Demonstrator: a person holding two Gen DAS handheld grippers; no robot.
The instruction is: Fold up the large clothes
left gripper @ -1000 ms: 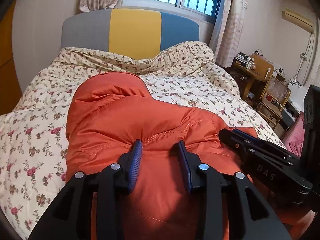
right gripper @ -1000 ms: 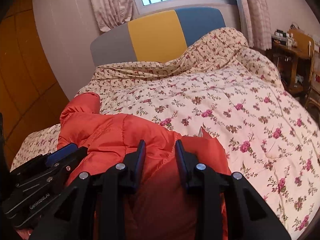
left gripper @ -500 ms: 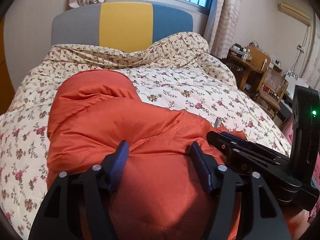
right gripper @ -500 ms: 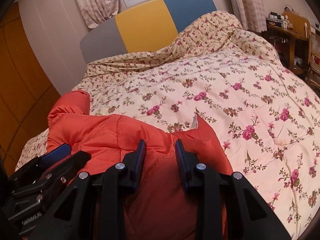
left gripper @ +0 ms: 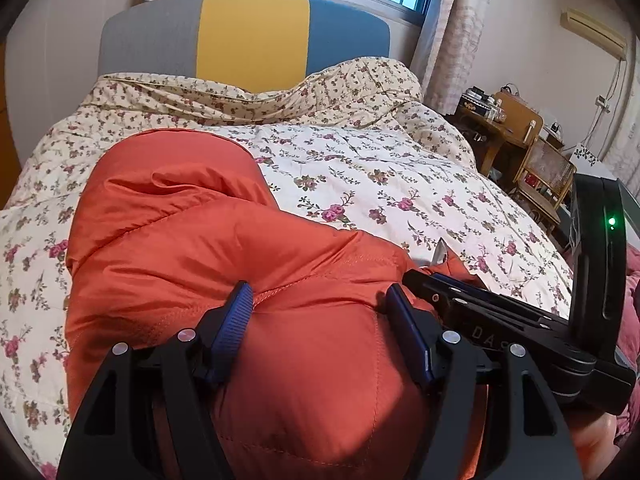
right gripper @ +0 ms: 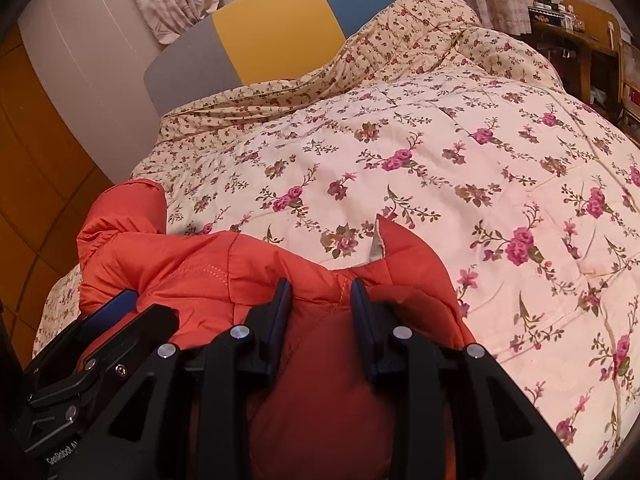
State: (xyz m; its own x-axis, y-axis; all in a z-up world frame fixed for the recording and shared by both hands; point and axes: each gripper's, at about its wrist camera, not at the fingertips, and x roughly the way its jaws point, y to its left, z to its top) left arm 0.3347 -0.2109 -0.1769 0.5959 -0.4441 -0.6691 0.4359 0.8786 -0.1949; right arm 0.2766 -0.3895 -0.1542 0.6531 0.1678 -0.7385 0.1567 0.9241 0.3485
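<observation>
A puffy orange jacket (left gripper: 180,232) lies bunched on the near left part of the floral quilt (left gripper: 380,168). My left gripper (left gripper: 320,296) rests low on it with its jaws spread wide; padded fabric bulges up between the blue pads (left gripper: 234,320), which do not pinch it. In the right wrist view my right gripper (right gripper: 320,288) is shut on a fold of the jacket (right gripper: 192,268) near its upturned corner. The two grippers sit side by side: the right gripper (left gripper: 480,312) shows at the left view's right edge, the left gripper (right gripper: 112,320) at the right view's lower left.
The quilt (right gripper: 440,160) covers the whole bed up to a grey, yellow and blue headboard (left gripper: 252,36). A wooden desk and chair (left gripper: 540,168) stand beside the bed on the right. Orange-brown wooden panelling (right gripper: 32,140) runs along the left.
My left jaws have spread from a tight pinch on the jacket's seam to a wide gap, letting the fold go. Both grippers have sunk toward the bed. The right grip is unchanged.
</observation>
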